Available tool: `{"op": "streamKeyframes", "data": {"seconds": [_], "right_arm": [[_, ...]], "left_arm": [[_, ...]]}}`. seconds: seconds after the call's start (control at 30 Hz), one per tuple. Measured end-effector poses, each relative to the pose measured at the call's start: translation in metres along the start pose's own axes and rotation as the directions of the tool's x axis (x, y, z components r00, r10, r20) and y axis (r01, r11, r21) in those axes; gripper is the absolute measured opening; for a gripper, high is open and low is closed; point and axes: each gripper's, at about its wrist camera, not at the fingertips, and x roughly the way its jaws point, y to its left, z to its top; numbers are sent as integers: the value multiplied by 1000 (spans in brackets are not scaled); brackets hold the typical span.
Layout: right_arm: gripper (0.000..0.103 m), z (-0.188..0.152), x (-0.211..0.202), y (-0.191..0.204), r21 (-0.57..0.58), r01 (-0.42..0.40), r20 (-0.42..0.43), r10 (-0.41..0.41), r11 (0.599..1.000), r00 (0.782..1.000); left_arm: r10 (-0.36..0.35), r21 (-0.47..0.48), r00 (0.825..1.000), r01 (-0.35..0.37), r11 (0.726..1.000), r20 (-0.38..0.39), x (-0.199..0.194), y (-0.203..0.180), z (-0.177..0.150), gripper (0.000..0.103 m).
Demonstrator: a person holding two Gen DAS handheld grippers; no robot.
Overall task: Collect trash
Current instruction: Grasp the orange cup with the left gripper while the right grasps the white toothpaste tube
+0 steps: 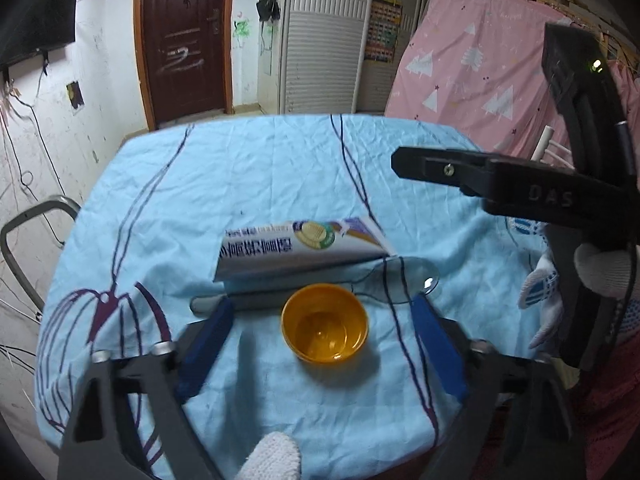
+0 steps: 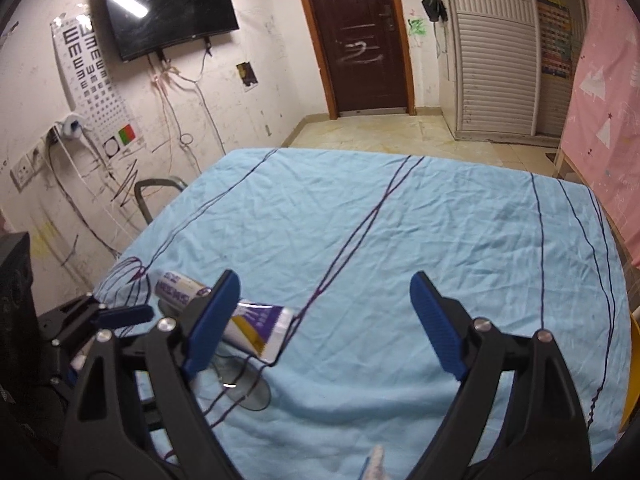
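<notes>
Tabletop (image 1: pixel 256 184) under blue cloth carries a small orange cup (image 1: pixel 324 323), the landmark here. Left tool (image 1: pixel 324 332) straddles that cup, blue pads apart and not touching it. Just behind the cup lies a toothpaste box (image 1: pixel 304 250). Right tool (image 2: pixel 324 320) gapes empty to the cup's right.

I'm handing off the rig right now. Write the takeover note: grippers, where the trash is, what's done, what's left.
Left gripper: open, empty, straddling the orange plastic cup, pads not touching it.
Right gripper: open, empty, over bare blue tablecloth.
Trash: cup upright on the cloth; toothpaste box lying just behind it; clear plastic spoon beside the box's right end. All on the table.
Done: nothing collected yet.
Left: close on the cup and remove it, then the box and spoon. No bin is visible in either wrist view.
</notes>
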Motion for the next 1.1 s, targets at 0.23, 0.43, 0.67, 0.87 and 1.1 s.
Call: {"op": "streamKeyframes", "data": {"seconds": [0.23, 0.43, 0.67, 0.87, 1.1], "right_arm": [[86, 1, 13, 17, -59, -31, -40, 28, 998, 999], [87, 2, 27, 36, -121, -64, -77, 54, 991, 996], [87, 4, 41, 61, -212, -105, -106, 84, 972, 991], [87, 4, 57, 82, -281, -149, -157, 108, 948, 982], [73, 5, 71, 91, -307, -168, -208, 106, 937, 972]], "left_arm": [[-24, -30, 1000, 25, 999, 10, 5, 11, -3, 32], [-21, -39, 999, 23, 999, 38, -3, 21, -4, 32], [30, -99, 994, -19, 995, 108, -29, 51, -2, 32], [75, -177, 988, -51, 983, 133, -36, 80, 1, 32], [84, -206, 987, -55, 977, 134, -34, 92, 0, 32]]}}
